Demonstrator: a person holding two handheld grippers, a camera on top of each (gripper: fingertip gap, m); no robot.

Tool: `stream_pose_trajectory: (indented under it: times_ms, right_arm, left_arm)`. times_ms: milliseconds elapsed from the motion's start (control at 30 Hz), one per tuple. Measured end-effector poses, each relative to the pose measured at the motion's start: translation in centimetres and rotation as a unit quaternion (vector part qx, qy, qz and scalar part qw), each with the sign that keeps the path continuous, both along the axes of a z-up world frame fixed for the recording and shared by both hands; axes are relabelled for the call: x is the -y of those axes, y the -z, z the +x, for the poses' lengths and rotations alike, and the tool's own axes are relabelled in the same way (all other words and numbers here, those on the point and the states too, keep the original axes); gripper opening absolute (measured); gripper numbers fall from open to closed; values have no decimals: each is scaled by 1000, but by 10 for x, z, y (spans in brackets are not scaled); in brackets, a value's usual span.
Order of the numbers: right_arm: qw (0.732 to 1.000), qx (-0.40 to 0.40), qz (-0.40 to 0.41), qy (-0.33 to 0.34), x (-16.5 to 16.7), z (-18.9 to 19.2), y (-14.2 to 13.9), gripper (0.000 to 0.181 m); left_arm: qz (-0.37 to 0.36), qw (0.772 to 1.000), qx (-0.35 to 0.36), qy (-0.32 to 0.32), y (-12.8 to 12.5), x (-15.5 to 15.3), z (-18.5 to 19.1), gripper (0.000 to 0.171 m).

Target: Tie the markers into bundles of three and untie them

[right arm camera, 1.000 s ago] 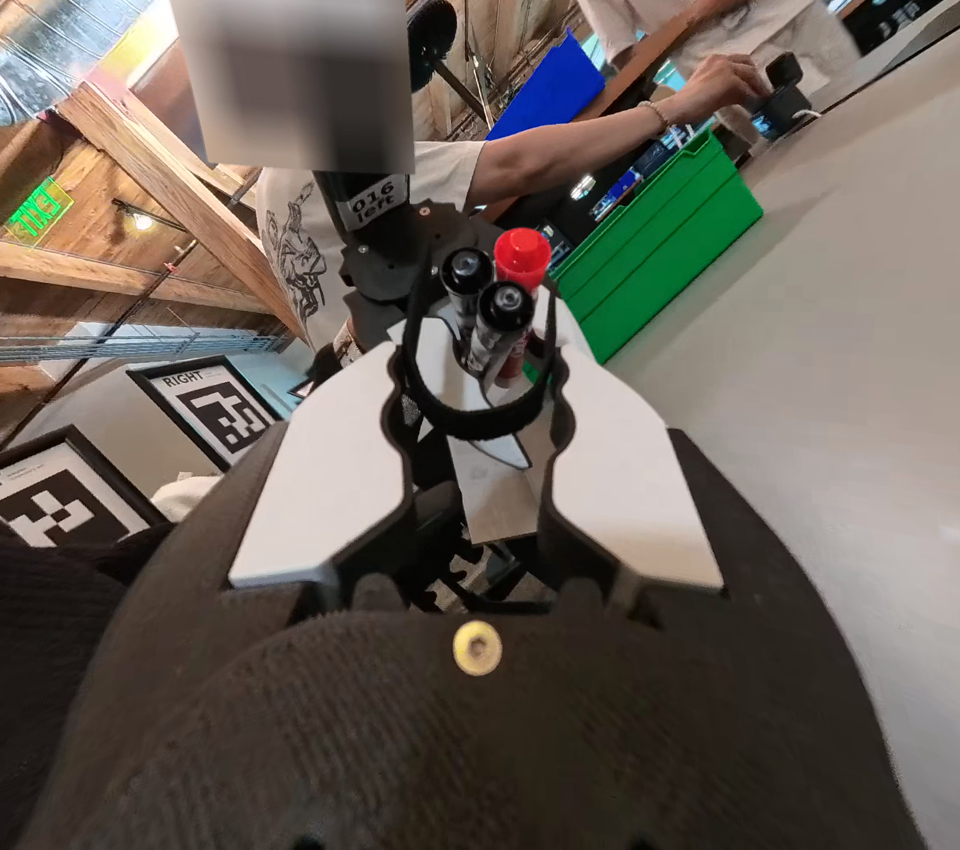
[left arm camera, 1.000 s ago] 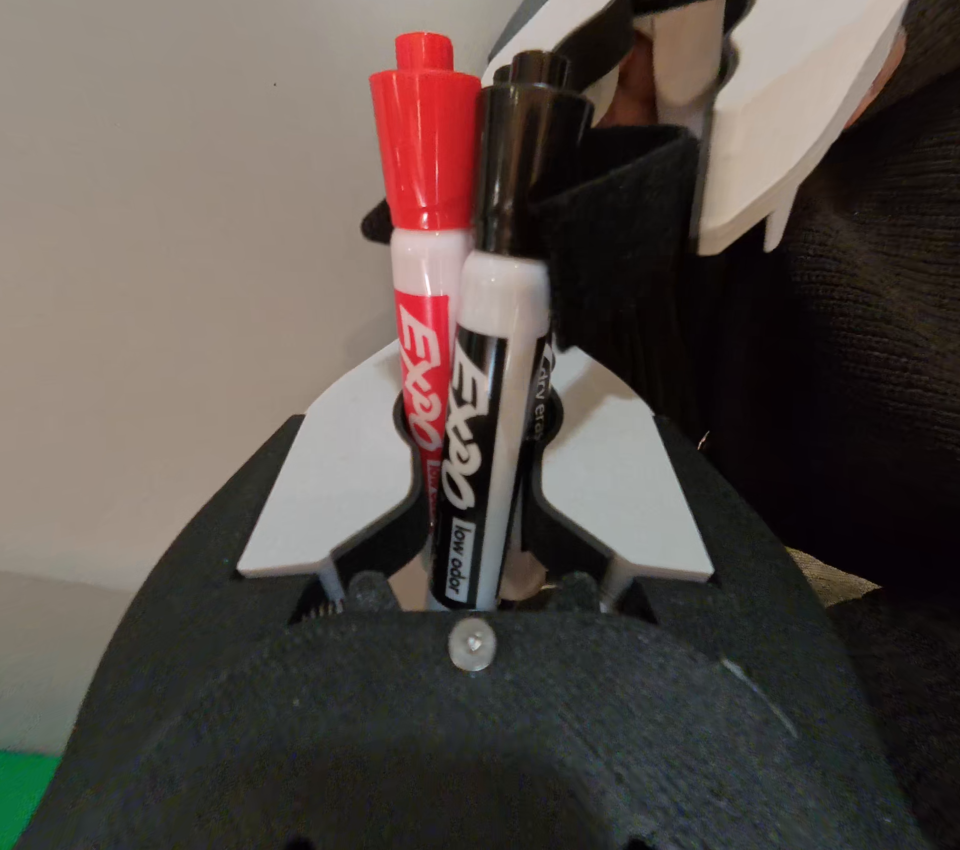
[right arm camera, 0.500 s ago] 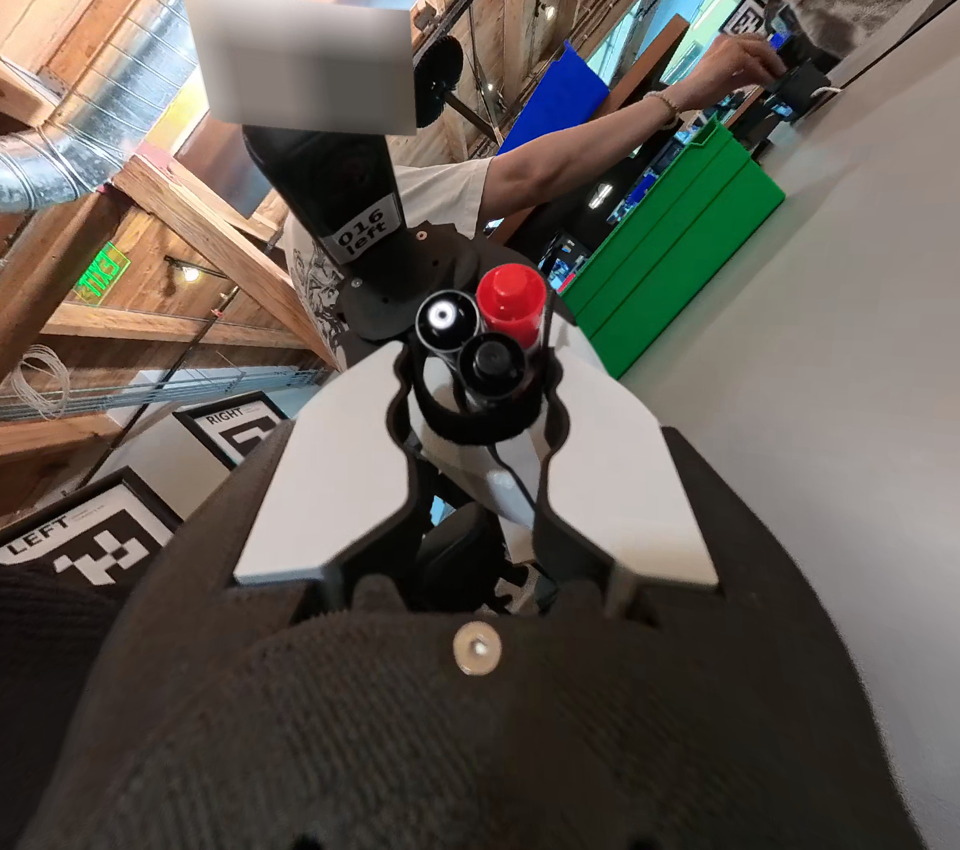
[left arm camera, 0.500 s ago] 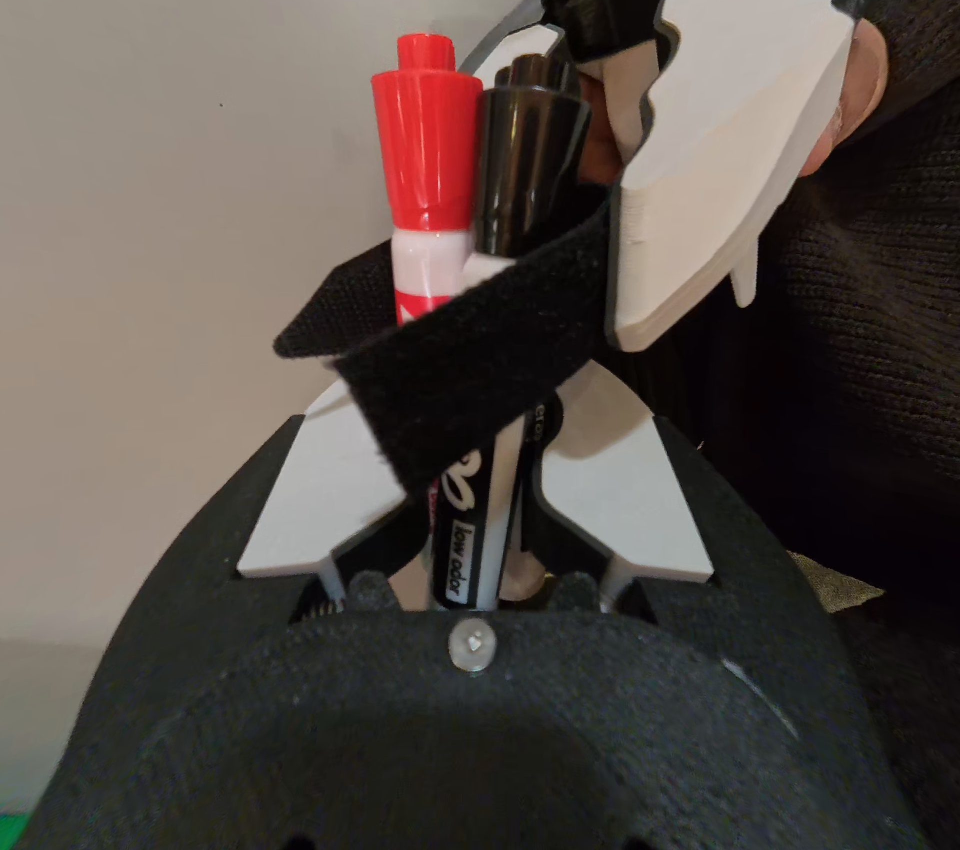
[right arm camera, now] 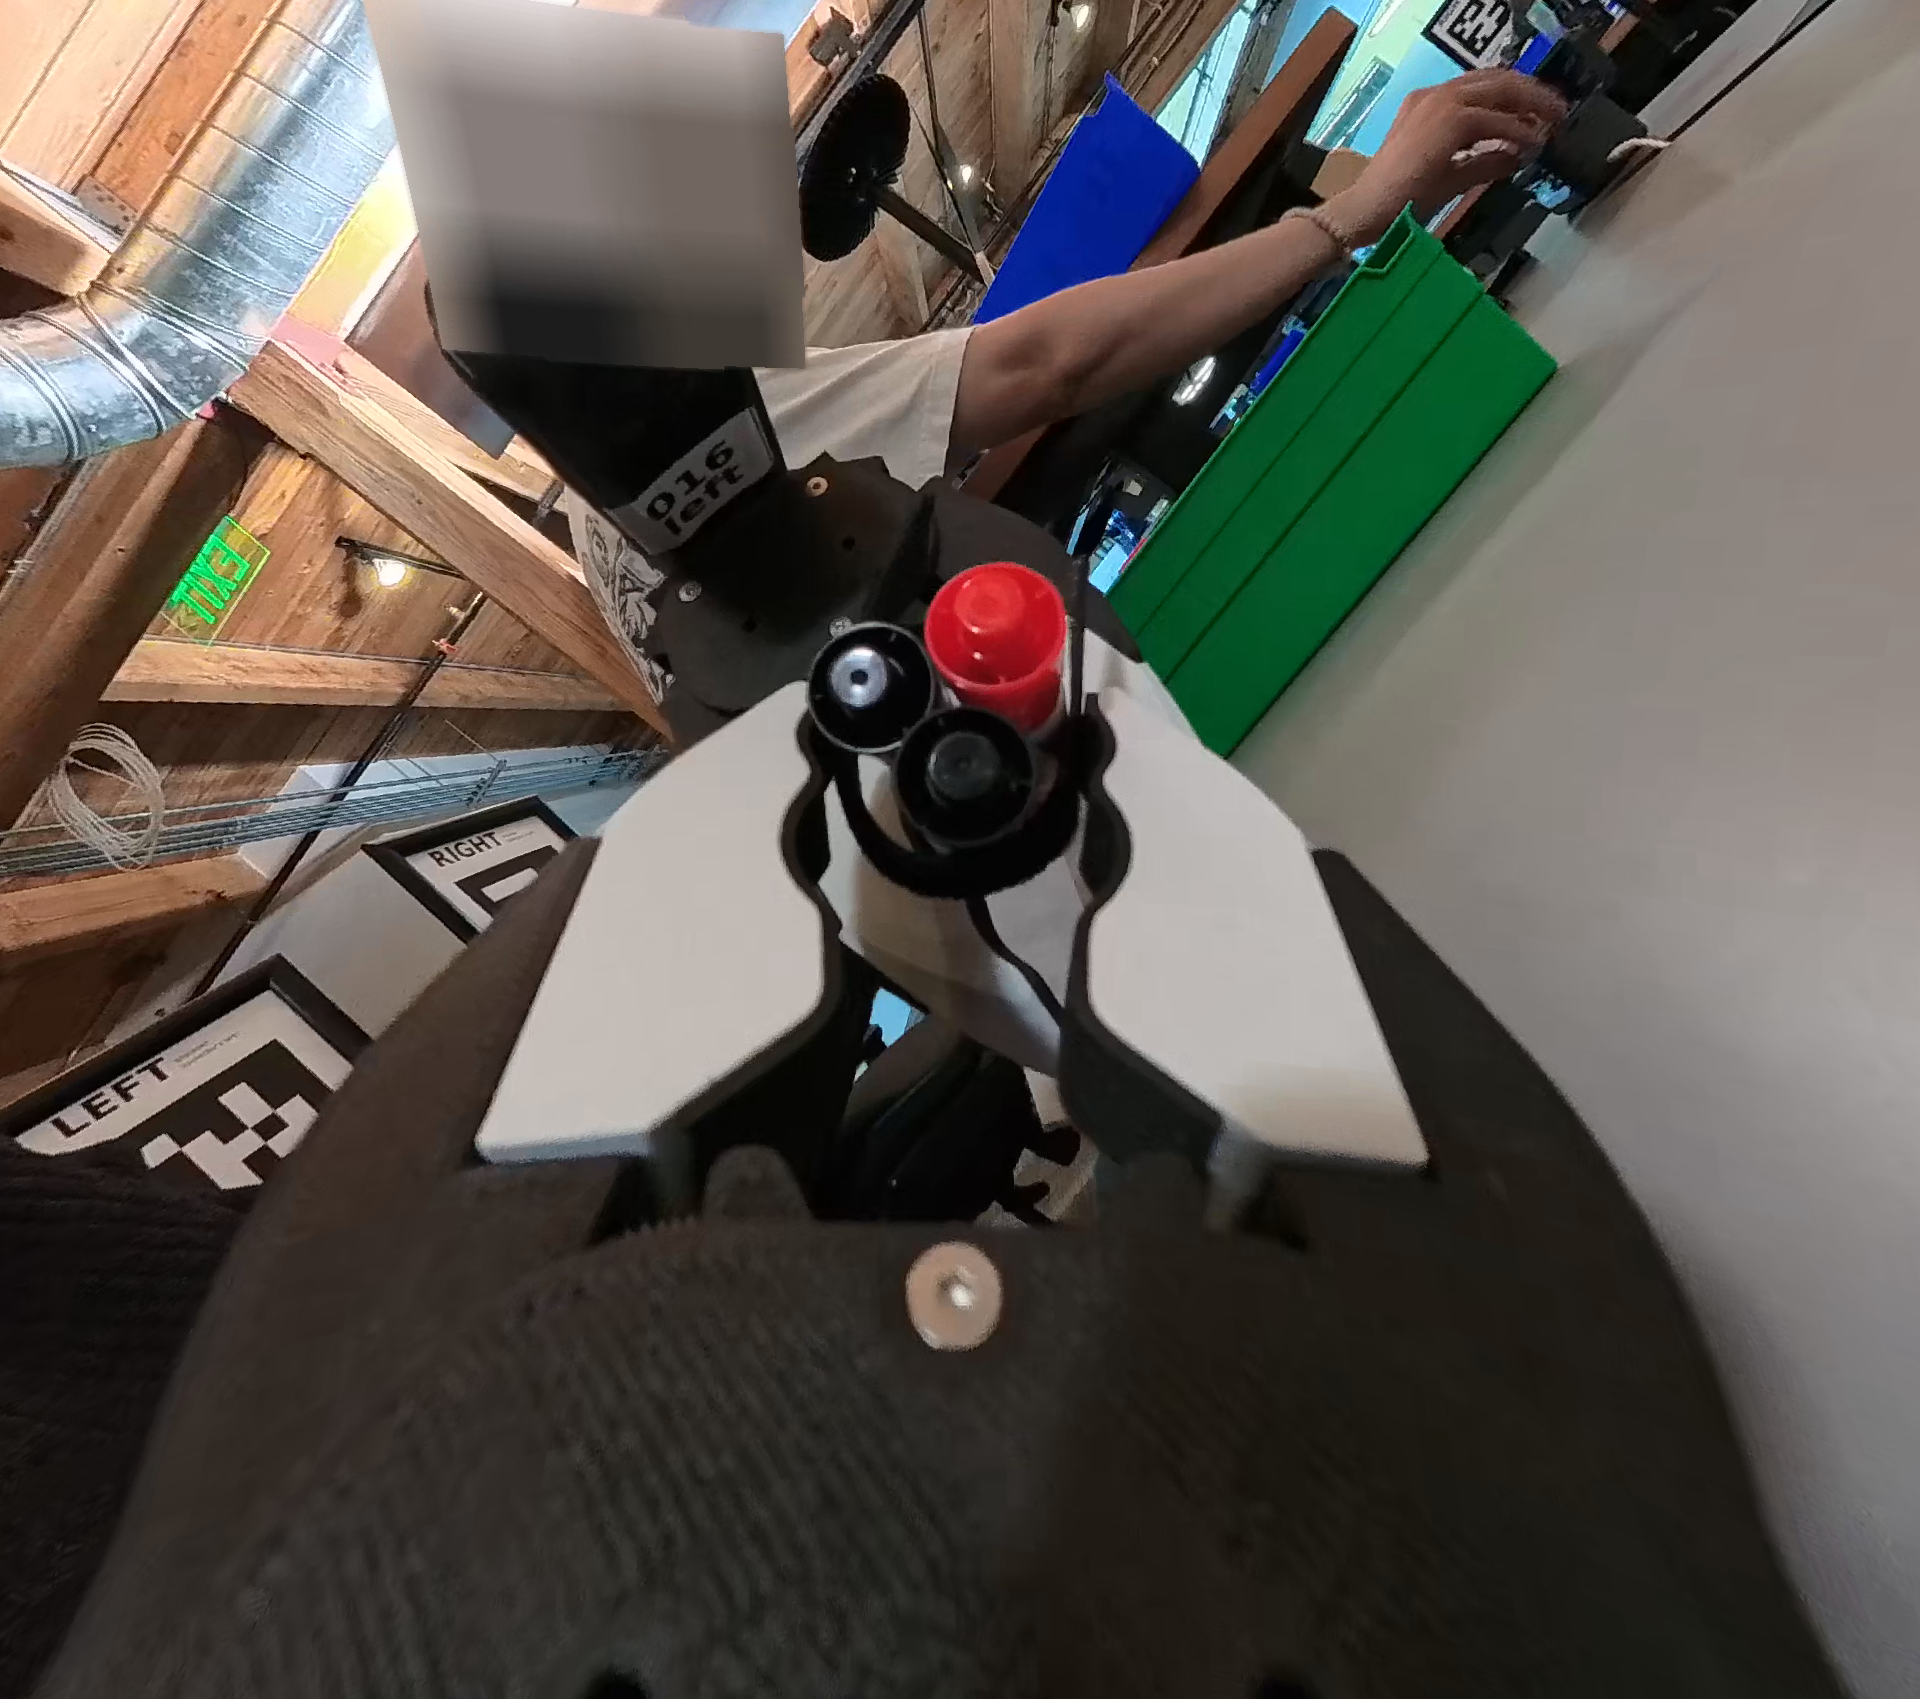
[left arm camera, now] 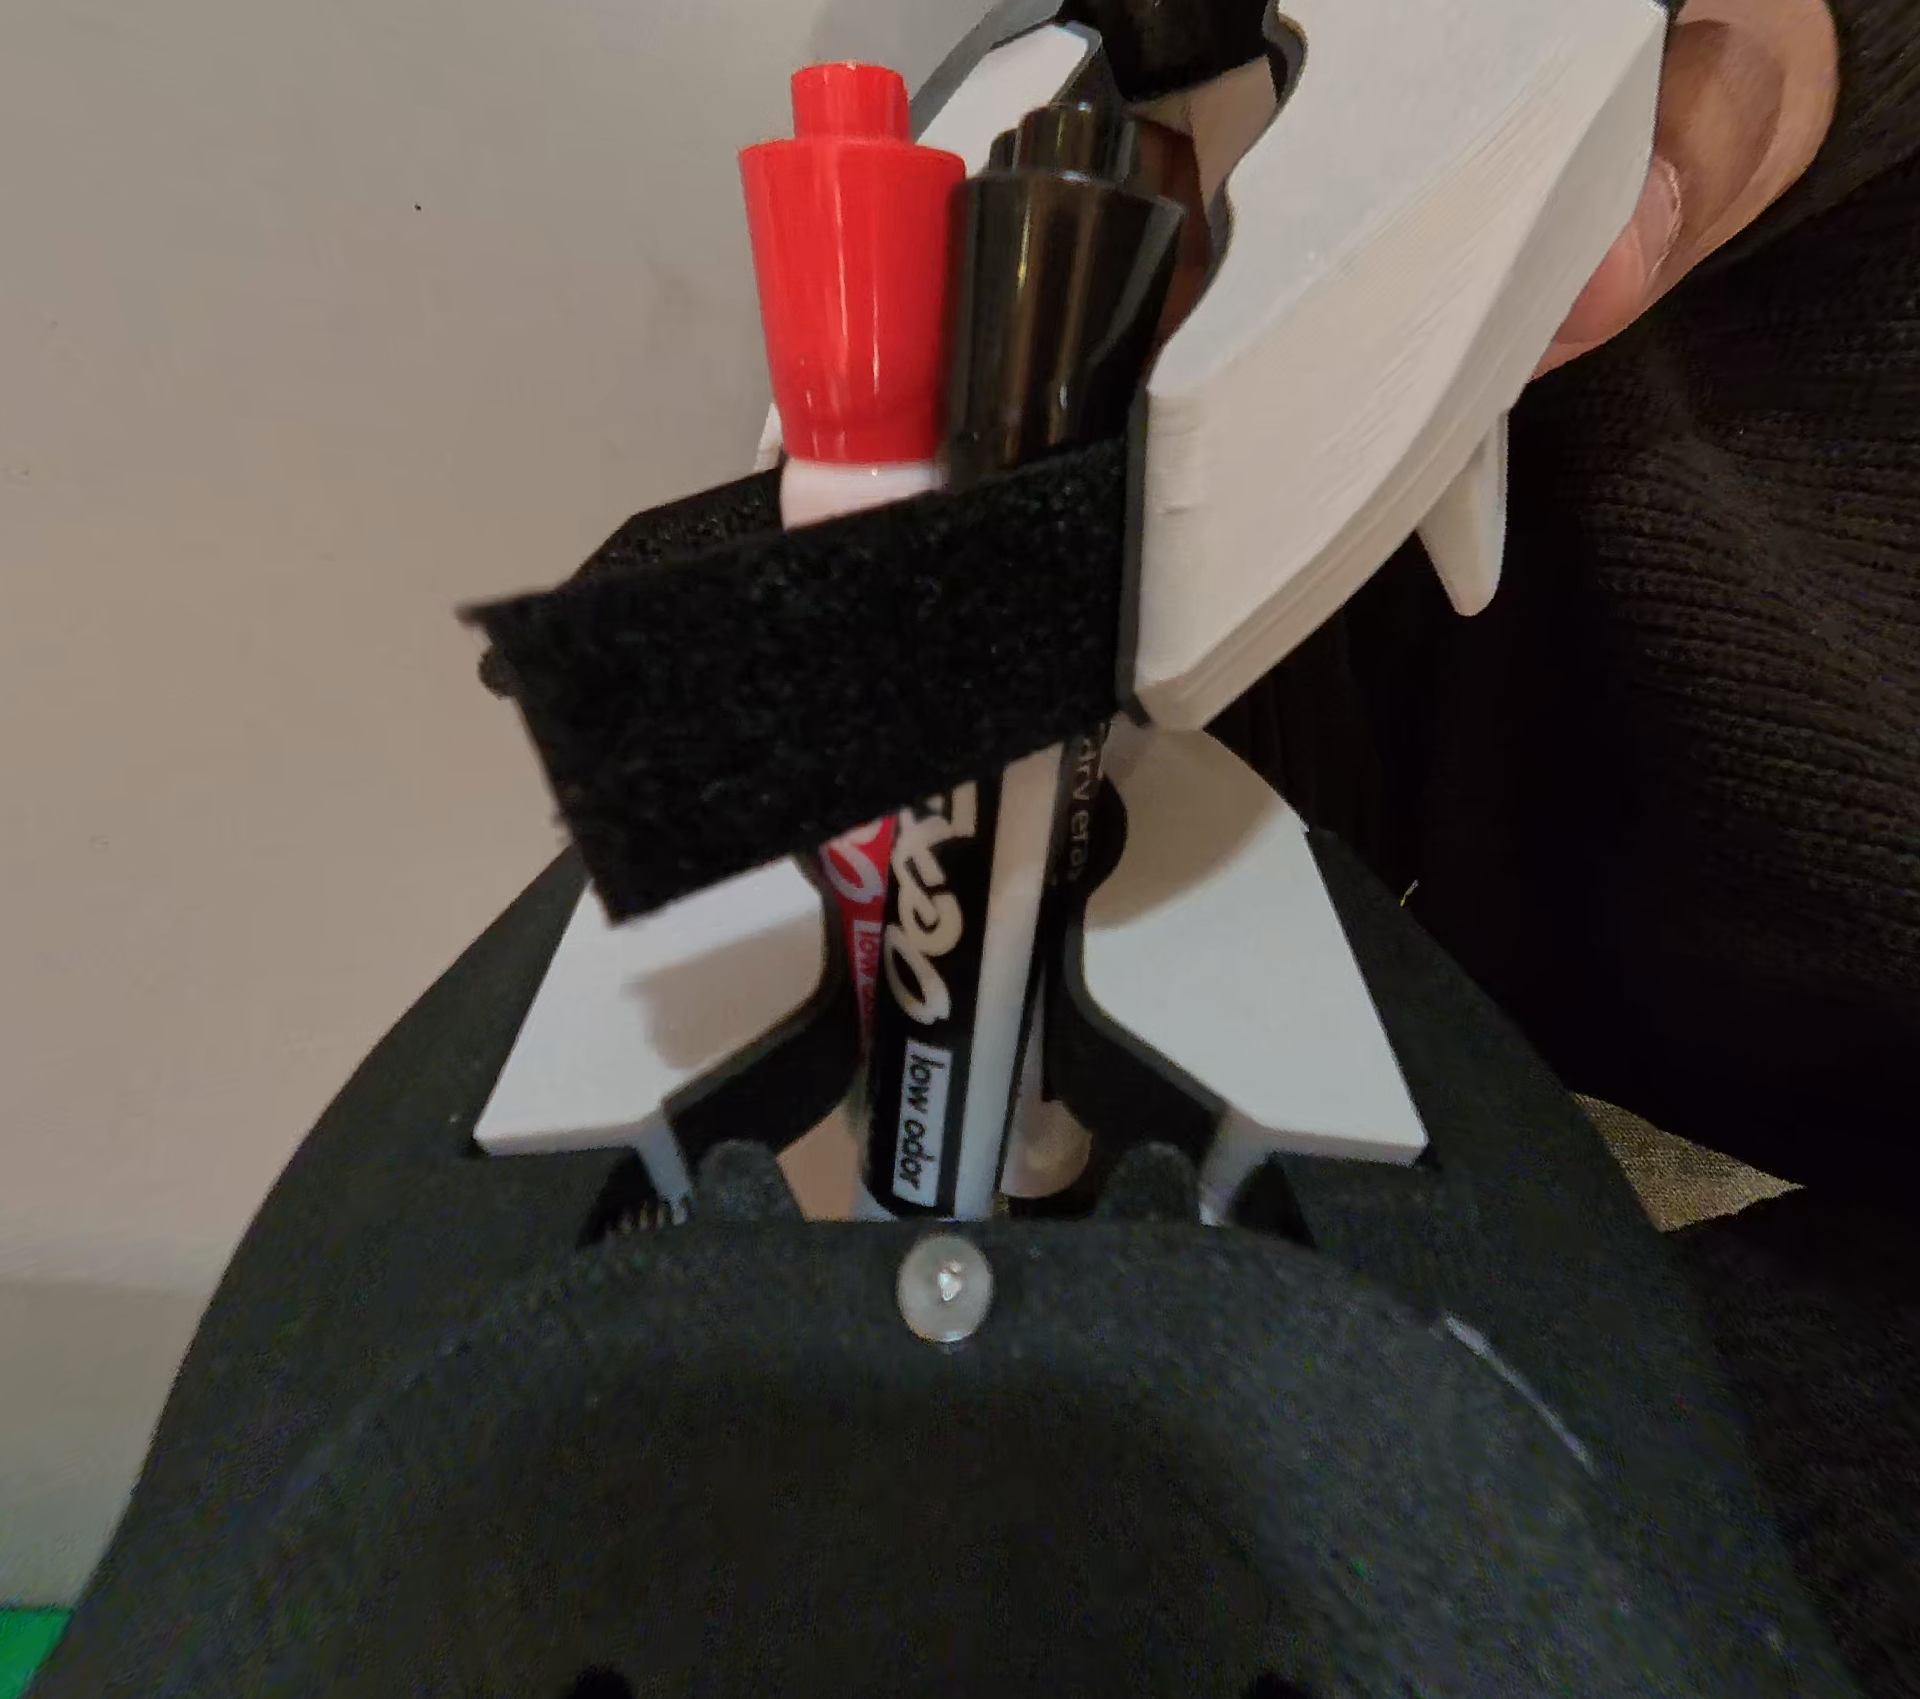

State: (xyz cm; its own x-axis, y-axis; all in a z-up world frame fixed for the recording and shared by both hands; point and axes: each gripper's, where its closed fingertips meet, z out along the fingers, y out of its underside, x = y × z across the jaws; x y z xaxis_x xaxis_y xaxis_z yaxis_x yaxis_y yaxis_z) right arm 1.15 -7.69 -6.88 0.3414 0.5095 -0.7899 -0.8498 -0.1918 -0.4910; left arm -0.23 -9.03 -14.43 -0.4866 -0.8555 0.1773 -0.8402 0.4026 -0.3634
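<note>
Black strap (left arm camera: pixel 831 673) hides mid-barrels of the red marker (left arm camera: pixel 847 299) and front black marker (left arm camera: pixel 1049 299). Third marker (right arm camera: pixel 868 699) mostly hidden behind them in left wrist view. Strap's free end blurred. Whether right claw (left arm camera: pixel 1143 569) pinches the strap: cannot tell.

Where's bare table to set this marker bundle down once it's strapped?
In the right wrist view, the pale grey tabletop lies bare on the side of the green plastic bins nearer the camera. The far end is crowded: a person's hand works at a dark device beyond the bins.
</note>
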Motion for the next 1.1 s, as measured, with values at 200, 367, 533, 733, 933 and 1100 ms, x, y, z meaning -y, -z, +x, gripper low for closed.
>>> stream_pose_trajectory:
  times_ms: [200,367,533,733,933,1100]
  right_arm:
    - [1000,8,-5,1,-2,1,0,45]
    - [1000,7,-11,-7,-2,0,0,45]
    - [1000,13,-12,-8,-2,2,-1,47]
    - [999,28,-19,-13,-3,1,0,47]
    - [998,40,-33,-20,-3,4,4,47]
    - [997,59,-44,-28,-3,4,5,45]
  left_arm:
    - [4,1000,-3,-1,1,0,-1,43]
    - [8,1000,-4,-3,1,-1,-2,43]
    - [8,1000,-4,-6,1,-1,-2,42]
    - [13,1000,-7,-9,2,-2,-3,42]
    - [20,1000,-13,-10,4,-4,-5,43]
    - [23,1000,-16,-11,5,-4,-5,43]
